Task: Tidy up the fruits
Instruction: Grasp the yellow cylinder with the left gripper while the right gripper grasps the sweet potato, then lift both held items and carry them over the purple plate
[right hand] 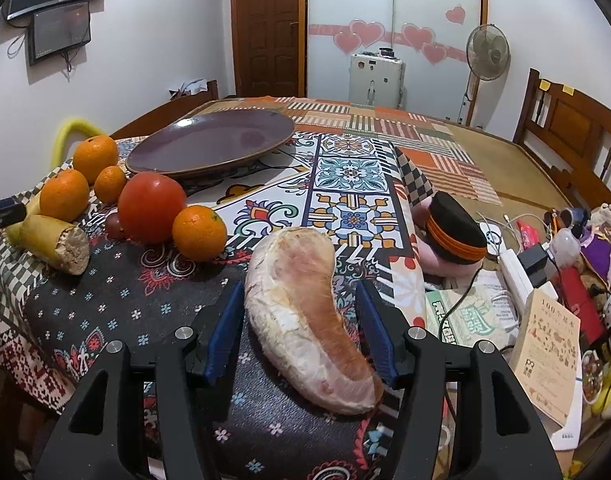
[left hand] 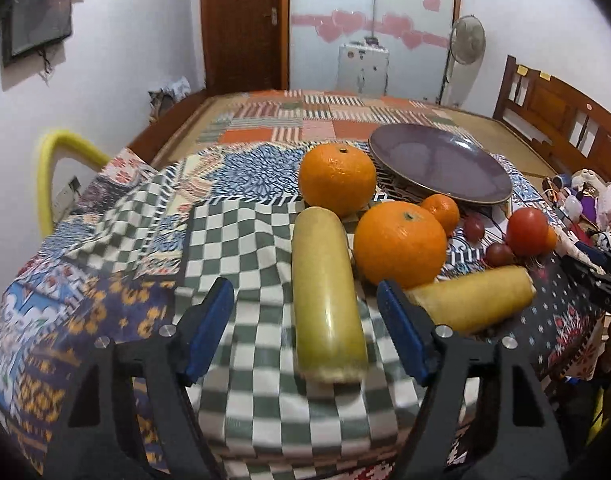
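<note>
Yellow banana piece (left hand: pixel 328 296) lies between jaws — untouched.

Standing fan (right hand: pixel 488 53), black cap (right hand: pixel 455 229), book (right hand: pixel 547 354).

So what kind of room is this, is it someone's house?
Probably a bedroom at home: a wooden bed headboard, a white standing fan and pink heart stickers on the wall.
</note>
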Tool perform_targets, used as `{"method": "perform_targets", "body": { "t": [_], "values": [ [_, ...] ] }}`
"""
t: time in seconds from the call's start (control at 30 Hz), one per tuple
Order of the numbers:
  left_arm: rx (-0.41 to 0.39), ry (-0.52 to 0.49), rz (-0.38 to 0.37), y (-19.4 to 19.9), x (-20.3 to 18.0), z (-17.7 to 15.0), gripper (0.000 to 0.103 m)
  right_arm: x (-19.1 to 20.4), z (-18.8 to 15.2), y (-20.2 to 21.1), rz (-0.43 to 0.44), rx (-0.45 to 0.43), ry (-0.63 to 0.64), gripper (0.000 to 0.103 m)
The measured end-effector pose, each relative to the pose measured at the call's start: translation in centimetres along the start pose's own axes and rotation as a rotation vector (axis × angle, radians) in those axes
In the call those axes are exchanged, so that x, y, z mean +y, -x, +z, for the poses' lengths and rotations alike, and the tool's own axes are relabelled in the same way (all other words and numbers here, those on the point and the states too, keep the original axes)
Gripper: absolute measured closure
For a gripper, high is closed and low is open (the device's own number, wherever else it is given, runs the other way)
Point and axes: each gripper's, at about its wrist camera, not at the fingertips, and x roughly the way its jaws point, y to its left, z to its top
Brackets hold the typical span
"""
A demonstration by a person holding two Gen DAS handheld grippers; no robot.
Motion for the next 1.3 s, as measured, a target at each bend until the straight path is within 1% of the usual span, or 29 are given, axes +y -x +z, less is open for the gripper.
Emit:
{"method": "perform_targets", "body": {
  "t": [0.03,0.1,0.17,0.3,0.43,0.53,0.6,0.63,0.77,0.87,1.0,1.17,1.3],
  "values": [
    [0.02,-0.003,-0.008,-0.5,0.0,0.4,0.044,0.0,0.1,-0.1,0.002,0.003,0.005,0.049],
    [0.051,-0.011,-0.032,-1.3,0.1,0.7,0.051,-0.1,0.2,-0.2,0.007,0.009,0.015,0.049],
    [0.067,-0.01,-0.047,-2.0,0.2,1.1,0.051,-0.1,0.3,-0.2,0.015,0.013,0.016,0.049],
    [0.076,-0.017,-0.044,-2.7,0.2,1.4,0.051,-0.2,0.3,-0.3,0.018,0.014,0.021,0.05],
    [0.1,-0.018,-0.05,-3.7,0.4,1.7,0.051,0.2,0.4,-0.1,0.041,0.018,0.026,0.063],
    [0.111,-0.016,-0.054,-4.4,0.5,2.0,0.051,0.3,0.3,-0.1,0.033,0.014,0.027,0.064],
    [0.112,-0.013,-0.059,-4.6,0.5,1.9,0.053,0.0,0.3,-0.1,0.046,0.014,0.005,0.064],
    [0.109,-0.011,-0.063,-4.5,0.5,2.0,0.059,-0.1,0.4,-0.1,0.049,0.015,-0.003,0.064],
    [0.083,-0.026,-0.063,-3.5,0.0,2.0,0.063,-0.5,0.9,0.1,0.073,0.005,-0.046,0.064],
    [0.063,-0.036,-0.055,-2.5,-0.3,1.7,0.064,-0.4,1.4,0.5,0.077,-0.013,-0.048,0.064],
    [0.022,-0.036,-0.065,-0.5,-0.3,1.8,0.065,0.1,2.4,1.4,0.086,-0.051,-0.042,0.064],
    [-0.06,-0.072,-0.073,3.1,-1.3,2.6,0.066,0.5,3.5,2.4,0.095,-0.099,-0.035,0.064],
    [-0.123,-0.091,-0.073,5.1,-2.1,3.6,0.066,0.8,4.7,2.9,0.102,-0.137,-0.035,0.064]
  ]
}}
